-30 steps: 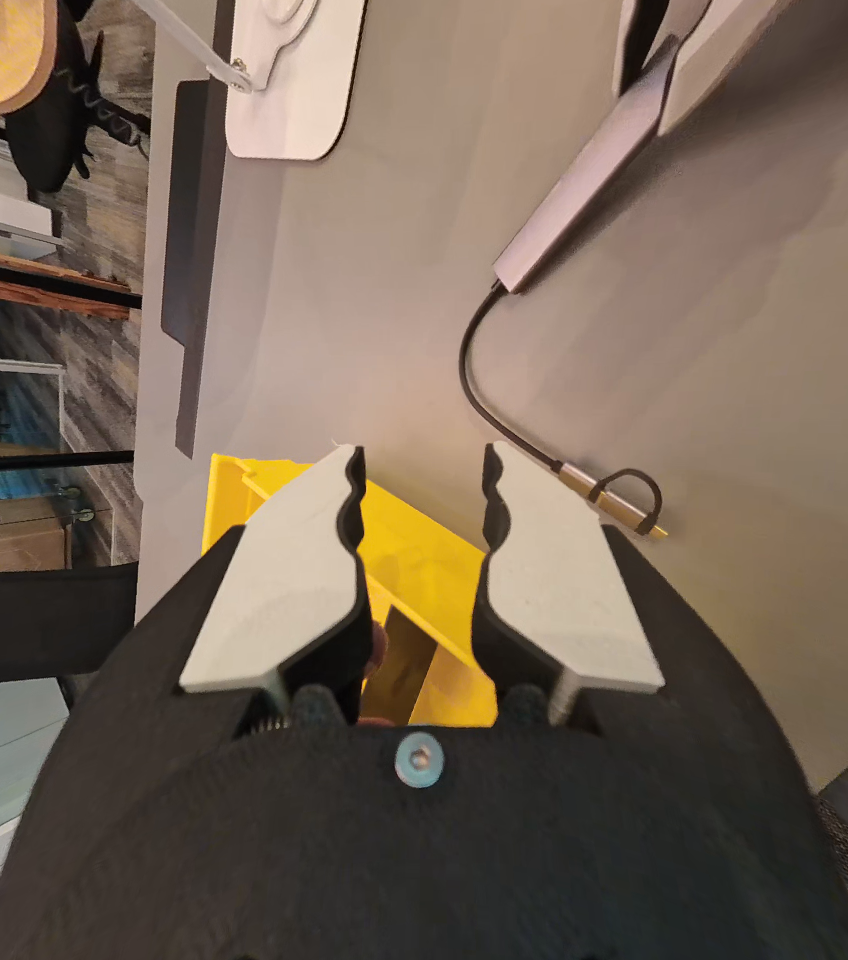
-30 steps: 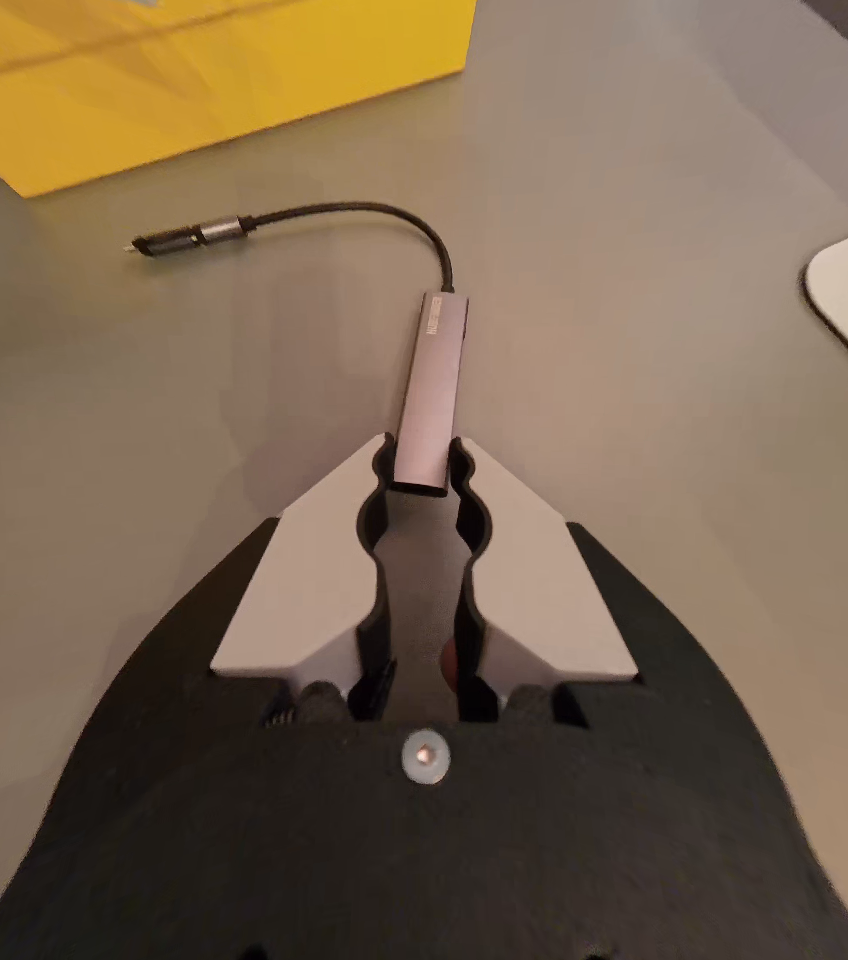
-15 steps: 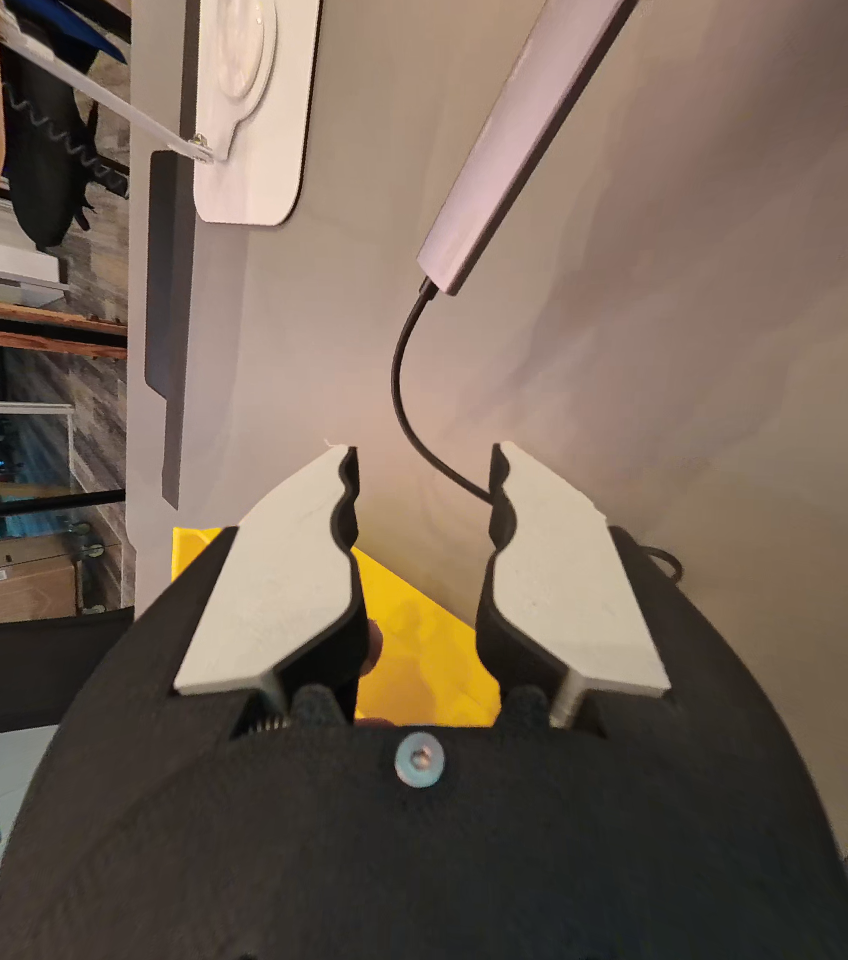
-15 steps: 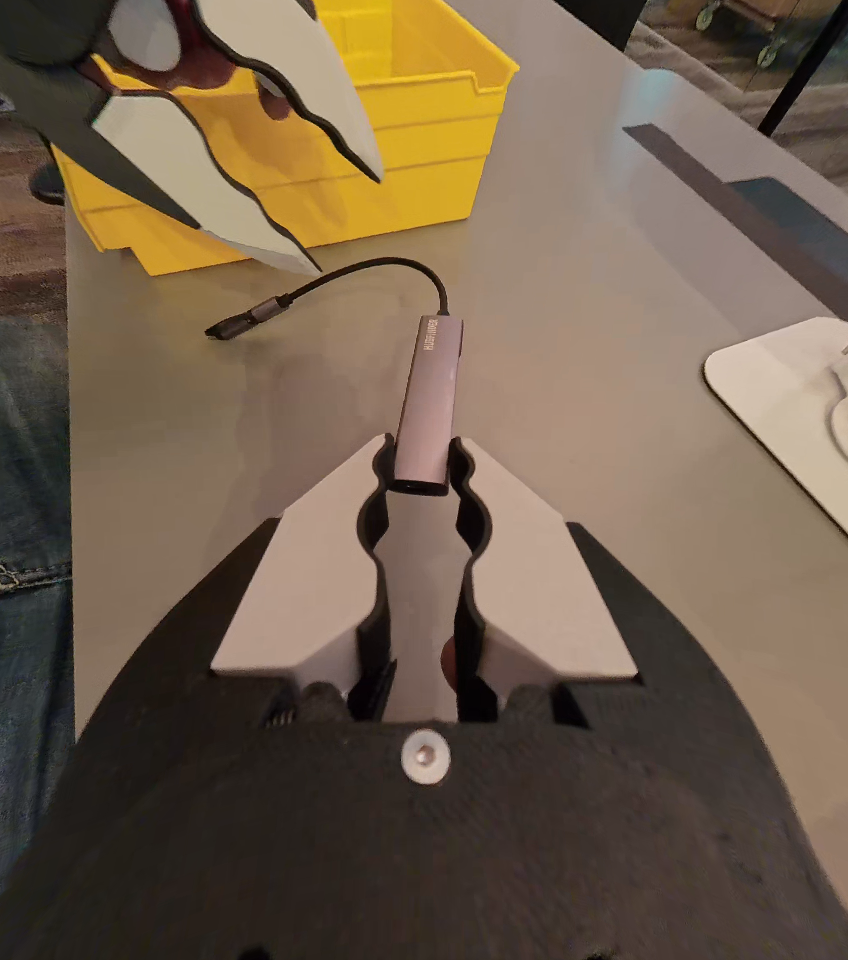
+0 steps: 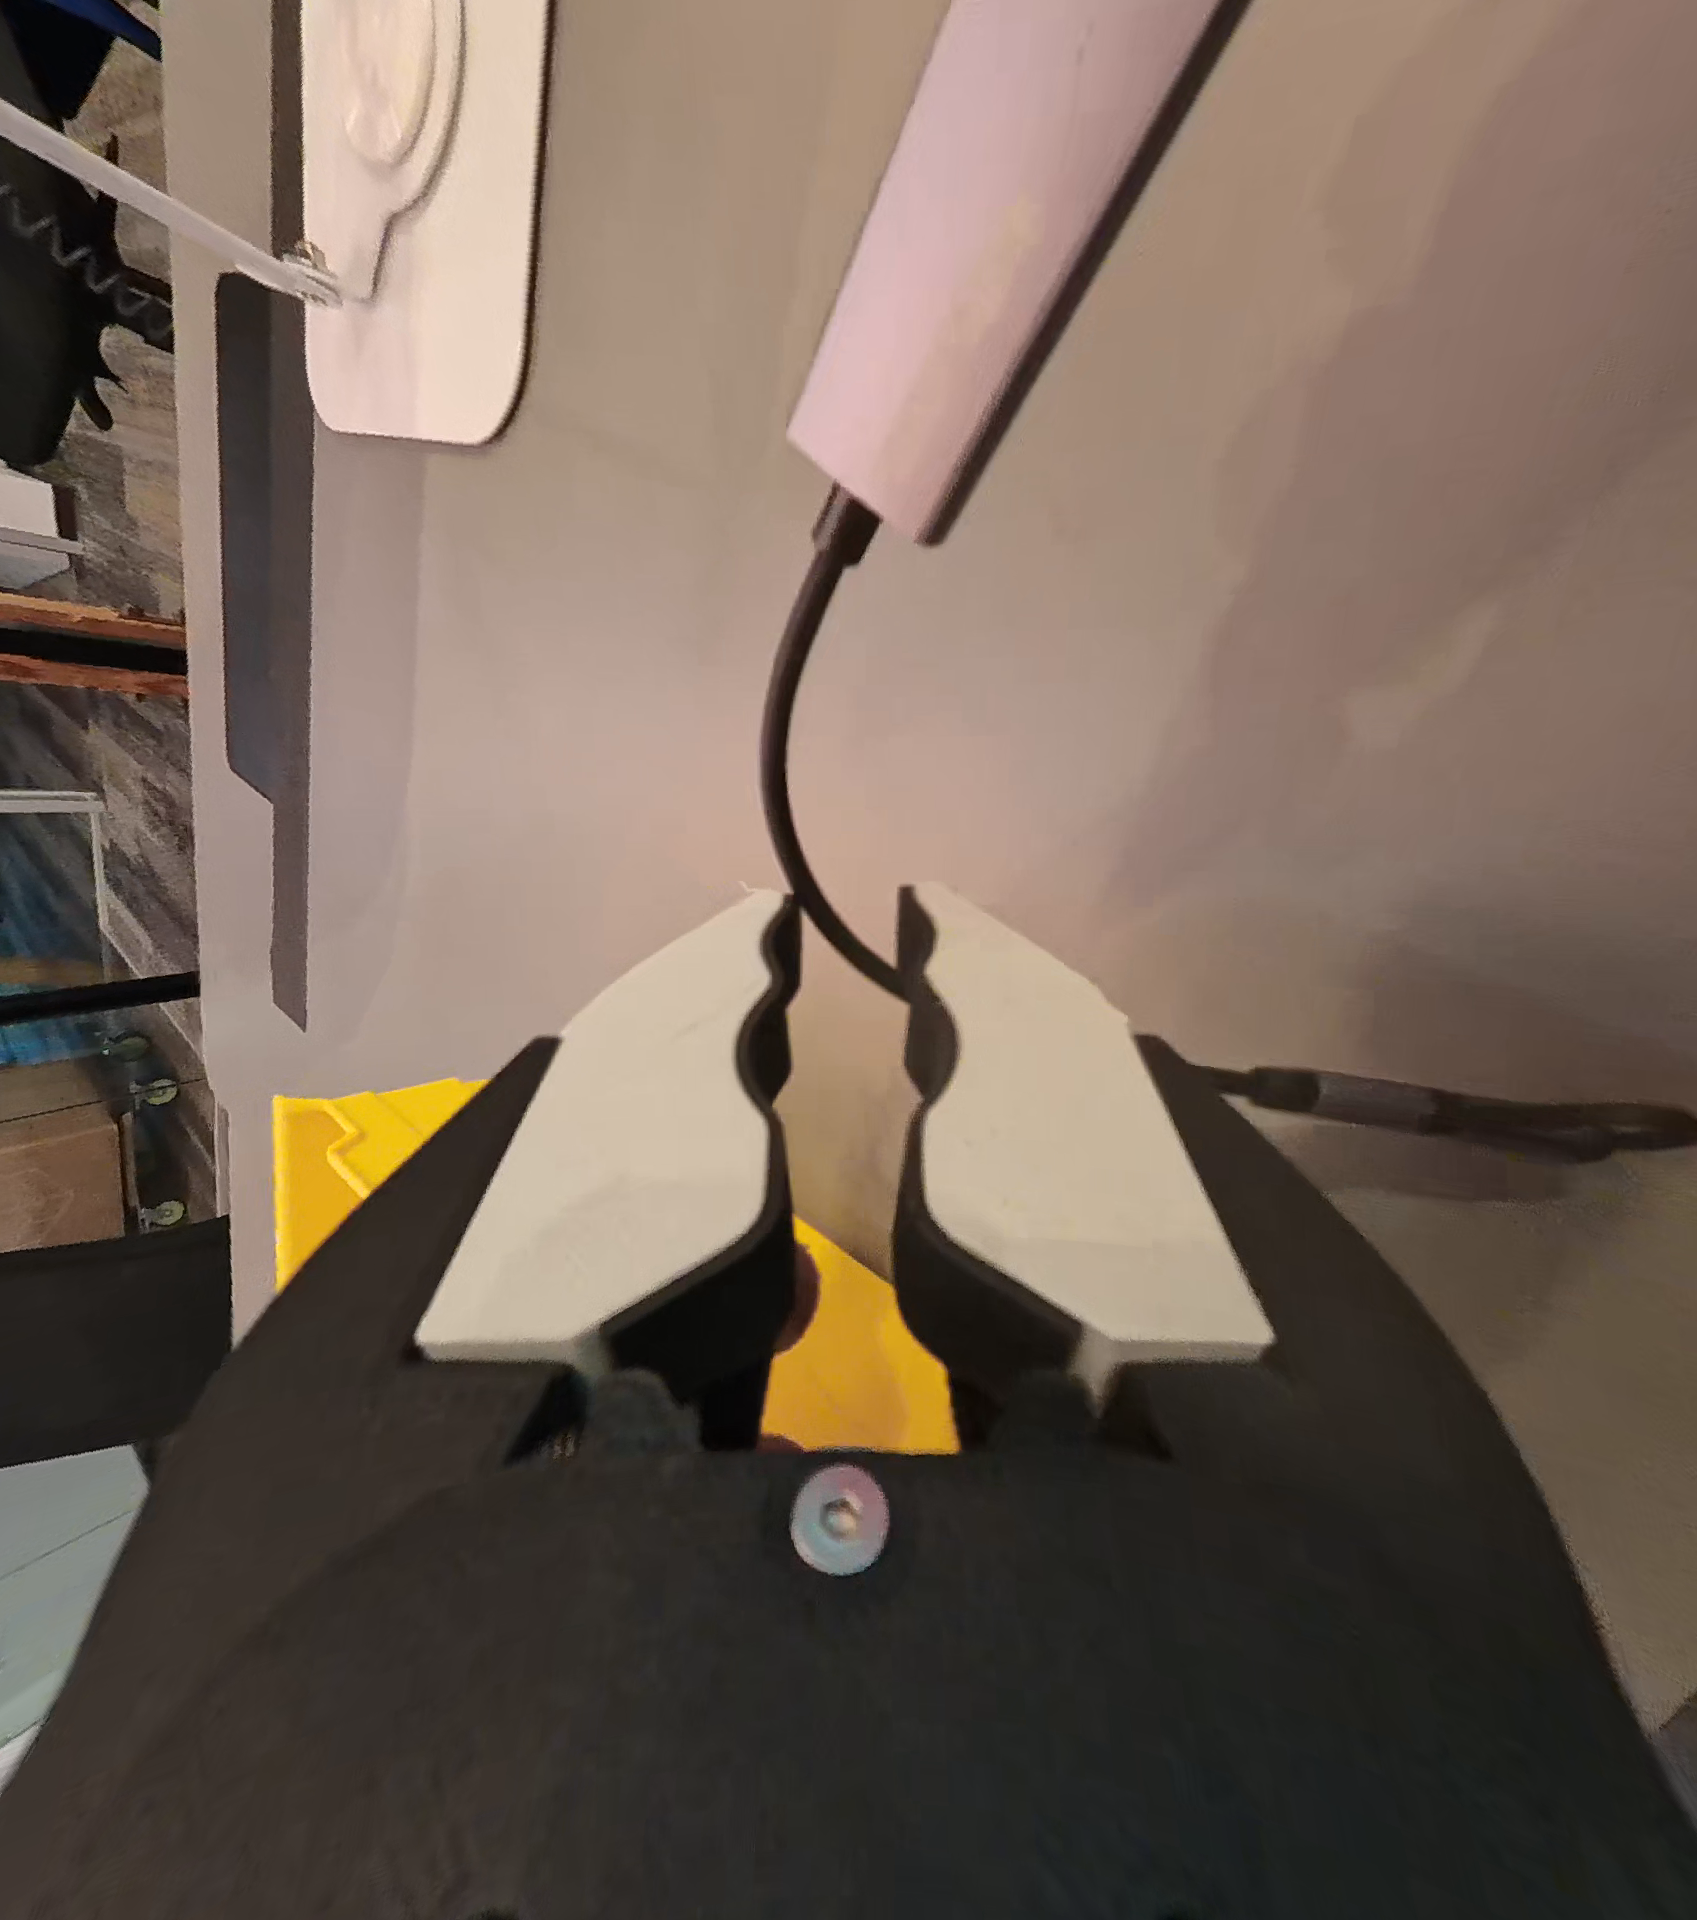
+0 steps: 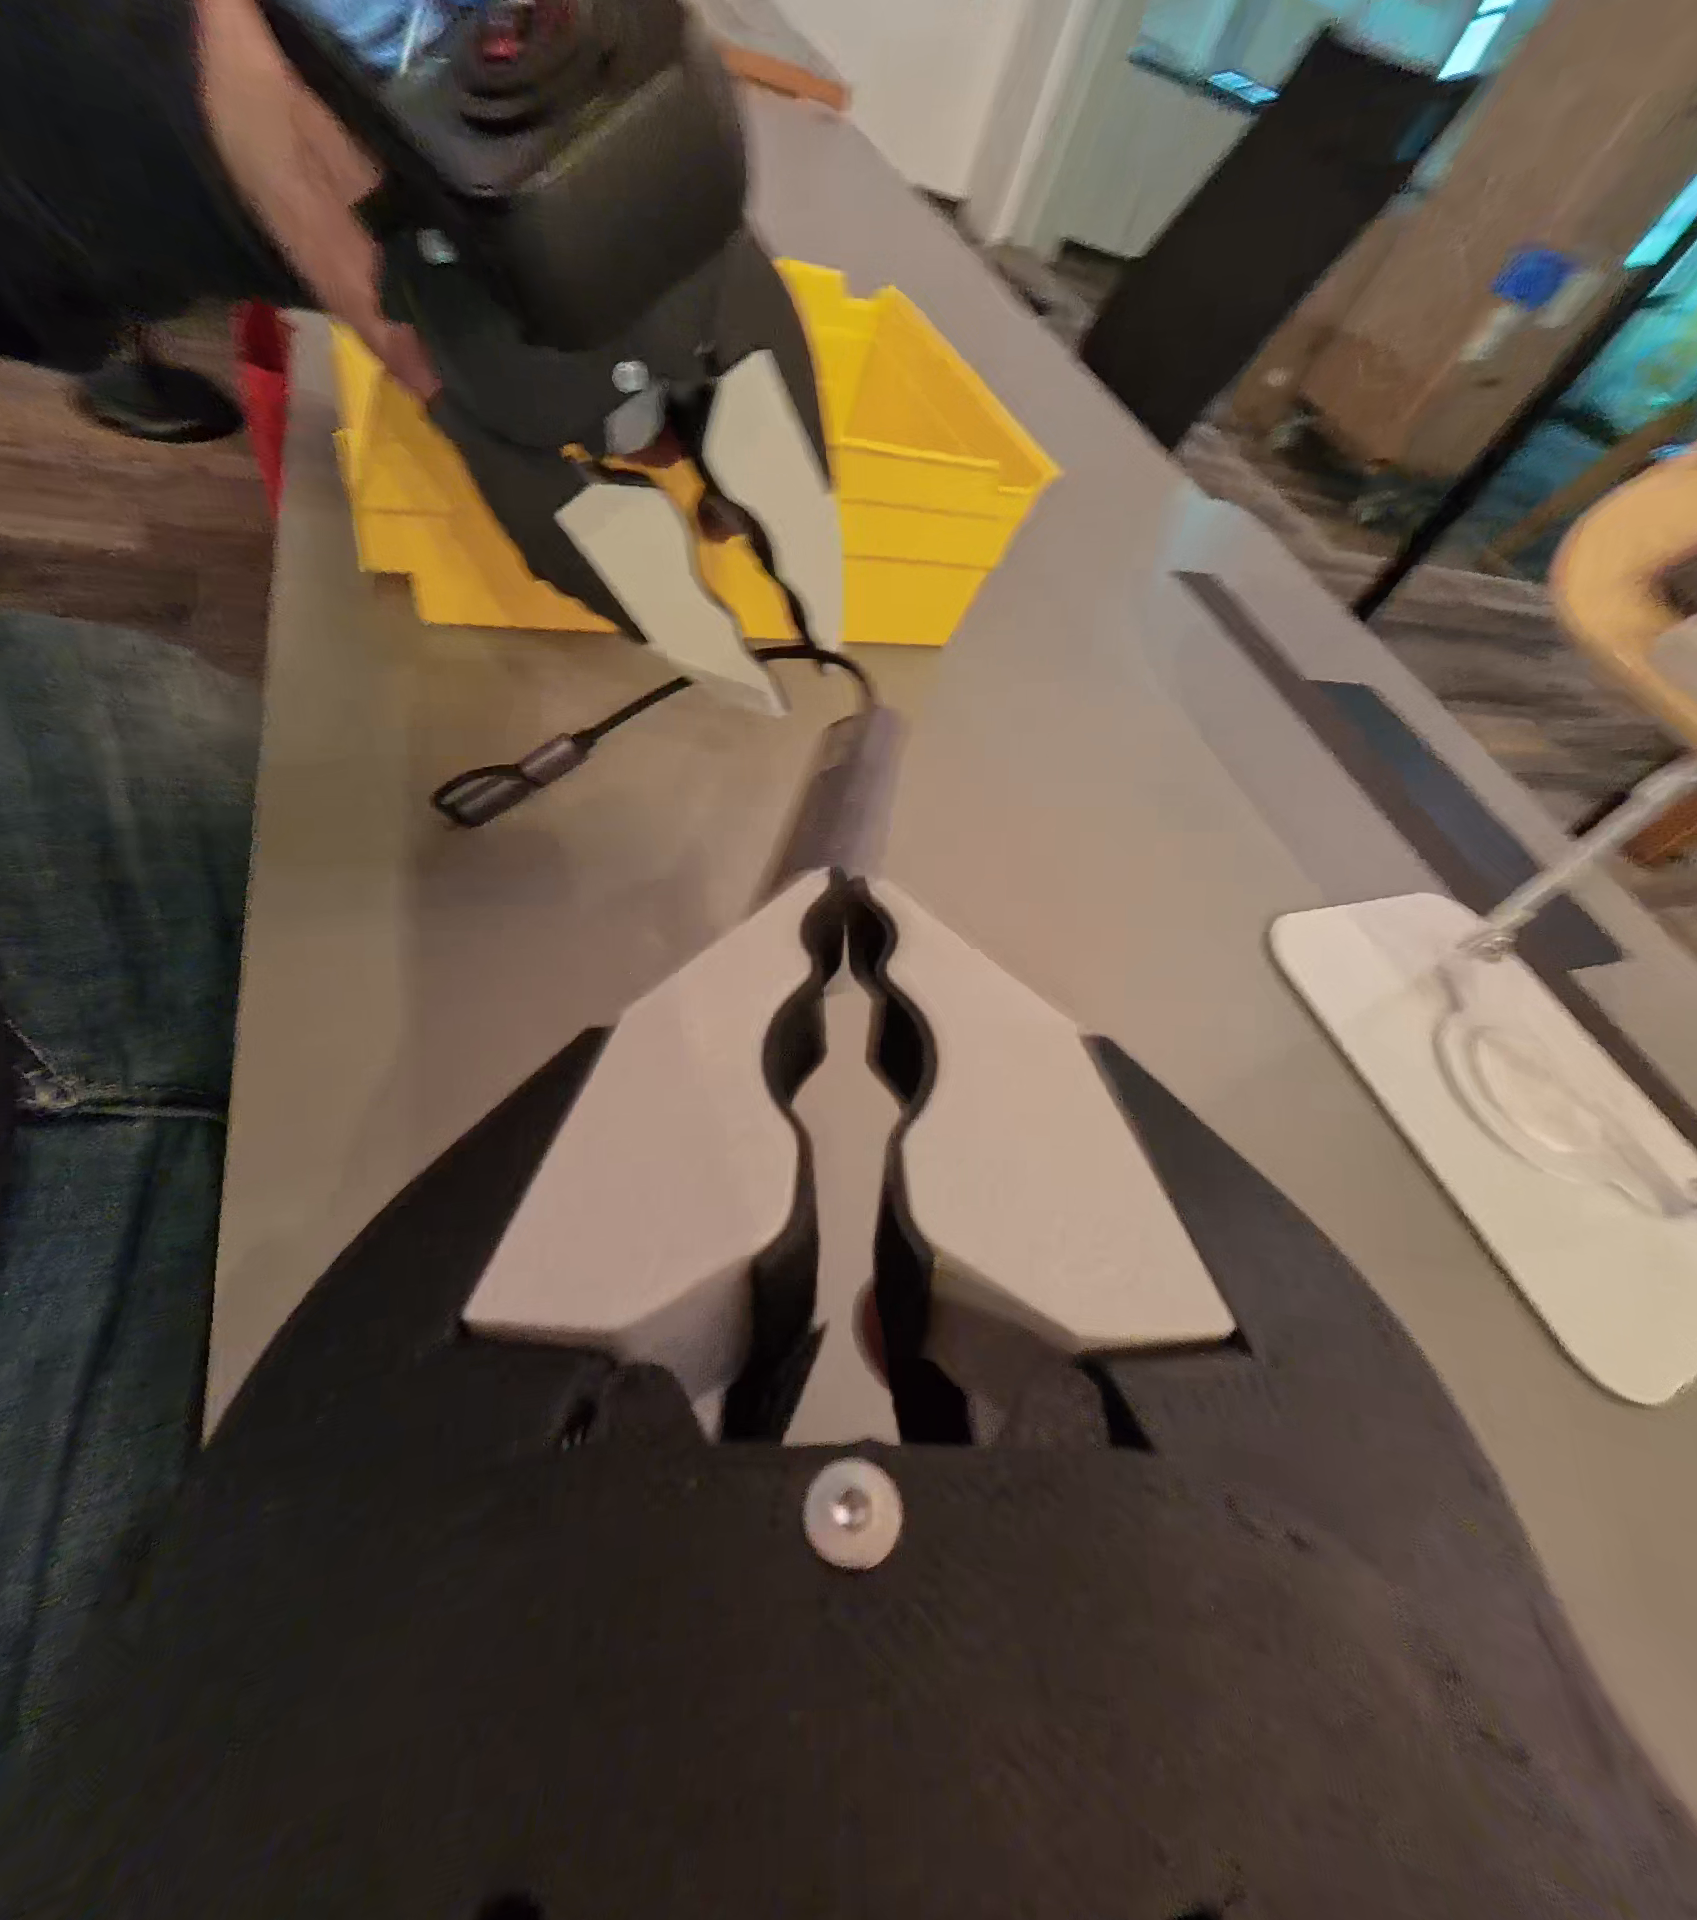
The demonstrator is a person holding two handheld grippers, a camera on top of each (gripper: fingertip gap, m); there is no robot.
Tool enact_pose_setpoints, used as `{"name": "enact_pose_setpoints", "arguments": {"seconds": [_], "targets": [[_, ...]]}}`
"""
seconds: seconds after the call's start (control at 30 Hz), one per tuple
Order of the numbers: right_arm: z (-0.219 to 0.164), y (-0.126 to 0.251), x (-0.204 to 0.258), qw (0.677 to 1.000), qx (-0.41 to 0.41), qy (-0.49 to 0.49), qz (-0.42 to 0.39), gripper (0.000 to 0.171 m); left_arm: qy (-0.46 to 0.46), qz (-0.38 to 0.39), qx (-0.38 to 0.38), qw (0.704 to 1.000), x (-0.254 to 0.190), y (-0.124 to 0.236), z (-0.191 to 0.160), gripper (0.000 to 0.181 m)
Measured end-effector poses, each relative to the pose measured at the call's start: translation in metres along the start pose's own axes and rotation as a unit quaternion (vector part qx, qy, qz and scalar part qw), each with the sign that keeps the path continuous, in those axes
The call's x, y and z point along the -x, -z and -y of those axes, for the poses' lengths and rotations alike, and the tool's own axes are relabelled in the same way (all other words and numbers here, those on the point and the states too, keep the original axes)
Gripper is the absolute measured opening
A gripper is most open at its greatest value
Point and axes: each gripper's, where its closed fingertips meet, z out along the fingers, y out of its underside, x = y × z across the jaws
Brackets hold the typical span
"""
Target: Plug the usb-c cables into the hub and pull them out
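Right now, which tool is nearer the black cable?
Left. The left tool straddles the cable near the hub; the right tool holds the hub's far end, away from the cable.

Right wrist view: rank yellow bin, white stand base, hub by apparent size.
1. yellow bin and white stand base: alike in apparent area; the base sits nearer the camera, so unranked.
2. hub: smallest, blurred, its near end hidden.

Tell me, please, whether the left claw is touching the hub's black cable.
Cannot tell. In the left wrist view the cable from the hub runs into the open left claw and slips behind one finger; the right wrist view is blurred there.
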Motion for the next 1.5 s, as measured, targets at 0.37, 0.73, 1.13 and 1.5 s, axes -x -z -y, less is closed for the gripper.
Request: {"name": "enact_pose_setpoints", "arguments": {"seconds": [0.37,0.73,1.13,1.5], "targets": [[-0.017,-0.008,0.009,0.999,0.044,-0.002,0.019,0.003,-0.003,0.009,-0.019,1.0,0.002,0.004,0.009,0.003],[0.013,-0.061,0.011,0.99,0.039,-0.082,0.106,0.017,-0.058,0.073,-0.111,0.989,0.017,0.042,0.052,0.002],[0.021,-0.054,0.006,0.973,-0.007,-0.17,0.153,0.0,-0.014,0.036,-0.17,0.985,0.019,0.056,0.063,0.007],[0.042,-0.013,-0.029,0.968,-0.063,-0.21,0.12,0.0,0.056,0.005,-0.195,0.979,0.04,0.073,0.044,0.029]]}}
